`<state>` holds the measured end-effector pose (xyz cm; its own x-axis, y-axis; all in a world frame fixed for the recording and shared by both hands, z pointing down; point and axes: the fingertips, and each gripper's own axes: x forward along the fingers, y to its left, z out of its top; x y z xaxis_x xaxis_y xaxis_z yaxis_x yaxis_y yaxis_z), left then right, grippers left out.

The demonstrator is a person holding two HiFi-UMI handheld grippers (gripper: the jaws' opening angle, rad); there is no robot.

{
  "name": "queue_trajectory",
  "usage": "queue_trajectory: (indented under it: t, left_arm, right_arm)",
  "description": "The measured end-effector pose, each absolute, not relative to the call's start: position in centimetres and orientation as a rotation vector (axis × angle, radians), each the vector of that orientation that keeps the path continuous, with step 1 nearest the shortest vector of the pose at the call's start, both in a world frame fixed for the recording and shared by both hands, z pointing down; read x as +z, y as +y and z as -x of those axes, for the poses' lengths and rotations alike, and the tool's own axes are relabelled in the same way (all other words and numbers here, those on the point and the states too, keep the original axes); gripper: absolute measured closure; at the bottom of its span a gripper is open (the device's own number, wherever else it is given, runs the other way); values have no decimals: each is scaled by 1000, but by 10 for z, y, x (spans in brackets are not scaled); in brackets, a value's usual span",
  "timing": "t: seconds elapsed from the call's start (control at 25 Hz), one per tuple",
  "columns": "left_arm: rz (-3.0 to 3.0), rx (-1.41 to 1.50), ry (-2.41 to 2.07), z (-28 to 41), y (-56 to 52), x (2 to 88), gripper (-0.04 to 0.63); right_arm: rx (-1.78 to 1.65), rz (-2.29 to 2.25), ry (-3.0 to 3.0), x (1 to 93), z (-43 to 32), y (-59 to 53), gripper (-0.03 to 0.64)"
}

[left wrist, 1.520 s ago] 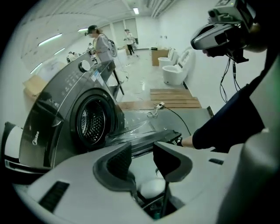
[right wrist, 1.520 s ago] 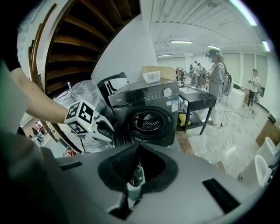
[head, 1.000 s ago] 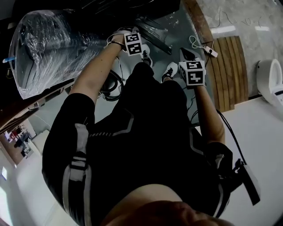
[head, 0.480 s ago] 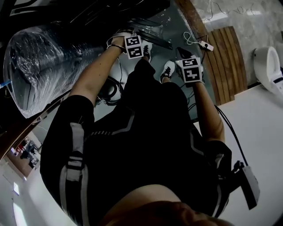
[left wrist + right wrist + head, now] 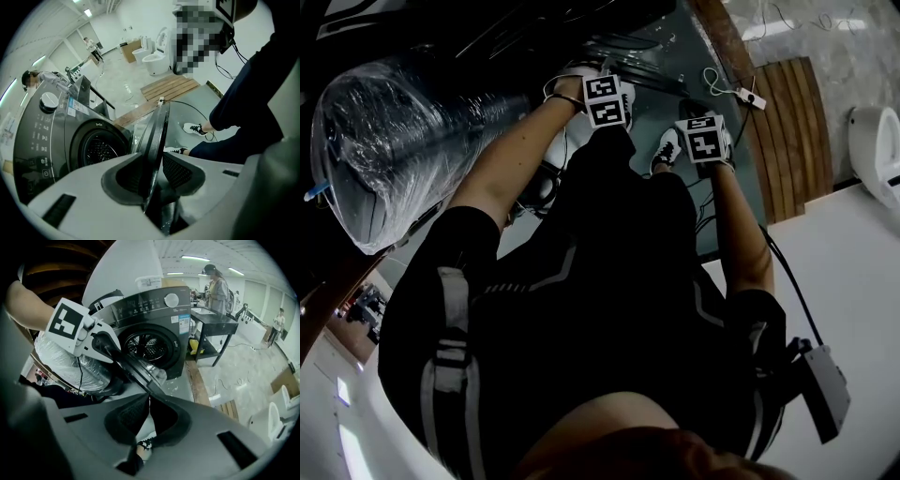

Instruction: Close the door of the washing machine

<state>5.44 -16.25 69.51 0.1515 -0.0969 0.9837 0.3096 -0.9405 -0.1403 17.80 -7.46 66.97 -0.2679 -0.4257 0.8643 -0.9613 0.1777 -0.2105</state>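
Note:
The dark grey washing machine [image 5: 150, 310] stands with its round door [image 5: 136, 369] swung open and the drum [image 5: 147, 345] showing. In the left gripper view the door [image 5: 157, 131] is seen edge-on, and its rim runs down between the jaws of my left gripper [image 5: 157, 171]. Those jaws are closing around the rim, with a small gap still at the right pad. My right gripper [image 5: 149, 401] is shut with nothing in it, its tips at the door's near lower edge. Whether they touch the door I cannot tell. From above, both marker cubes [image 5: 605, 99] [image 5: 705, 139] sit above the person's shoes.
A big plastic-wrapped bundle [image 5: 403, 141] lies to the left of the machine. A wooden slatted pallet [image 5: 792, 131] and white toilets [image 5: 877, 150] are on the right. Cables [image 5: 727, 89] trail on the floor. A black table [image 5: 213, 329] and people stand beyond the machine.
In the head view the left gripper's cube has moved right, closer to the right one. The right gripper's cube looks smaller, having sunk toward the floor.

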Motion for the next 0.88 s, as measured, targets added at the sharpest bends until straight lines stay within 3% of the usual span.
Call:
queue_trajectory:
  t: [0.12,0.88]
  left_arm:
    - [2156,-1853,-186,-62,-172,695,459]
    - [2306,-1839,-94,-85,-218,691,459]
  right_arm:
    - [1053,-1276,-1790,684,-174,-85,554]
    - [1194,-1392,-1683,738,-195,-171,562]
